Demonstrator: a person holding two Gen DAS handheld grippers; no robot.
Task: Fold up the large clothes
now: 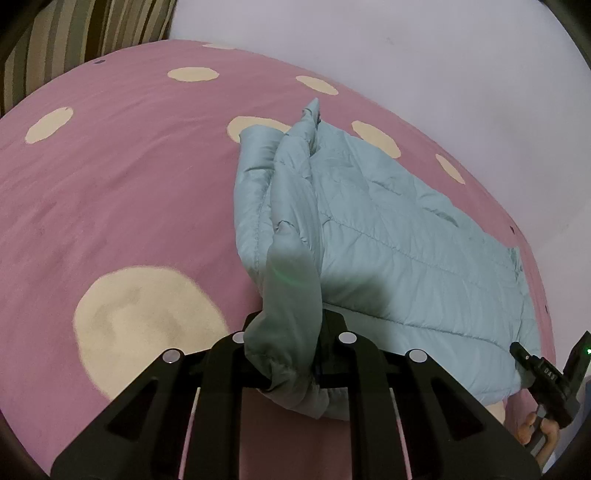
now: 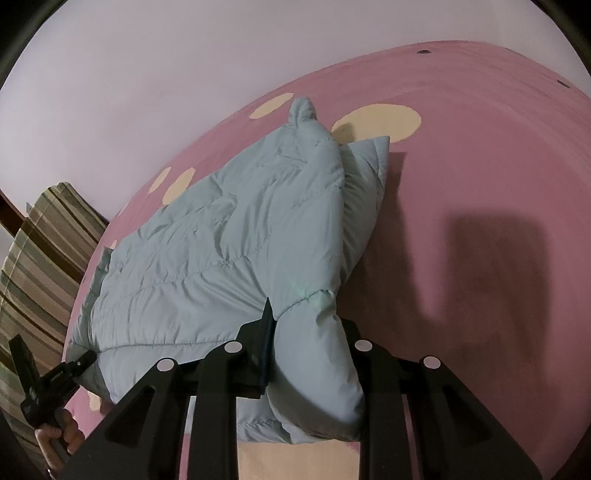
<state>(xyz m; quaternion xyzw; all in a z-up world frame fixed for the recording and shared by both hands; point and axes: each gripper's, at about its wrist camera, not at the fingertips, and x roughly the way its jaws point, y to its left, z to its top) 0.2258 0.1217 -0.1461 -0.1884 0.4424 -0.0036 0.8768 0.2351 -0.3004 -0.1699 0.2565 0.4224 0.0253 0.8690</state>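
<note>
Left tool (image 1: 291,354): matte black plastic, angular frame with round silver rivets, its two fingers pinching a bunched, limp fold of the jacket (image 1: 388,236), which spills back between them in soft gathers. Right tool (image 2: 310,354): same black build, fingers clamped on a puffy, rounded cuff-like end of the same garment; a thin dark pad edge stands up along the finger on its left side. Each tool also shows small at the edge of the other's view, gripping the jacket's near hem corner, with the person's hand (image 2: 59,439) wrapped around the handle. Jacket: pale blue-green, quilted and padded, smooth slightly glossy shell with stitched horizontal channels and shallow wrinkles; it runs forward from both tools across the bed, the body lying fairly flat, one side folded over into a thick raised ridge that ends in a small pointed peak at the far end. Bed sheet (image 1: 129,177): dusty pink woven cloth, faintly creased, printed with cream ovals of varied size, one large oval just left of the left tool; the right tool throws a blocky shadow ahead to its right. Striped cushion or bedding (image 1: 92,26): olive, brown and cream bands, beyond the bed's far-left edge. Wall (image 1: 443,55): plain, pale, smooth, farthest back.
</note>
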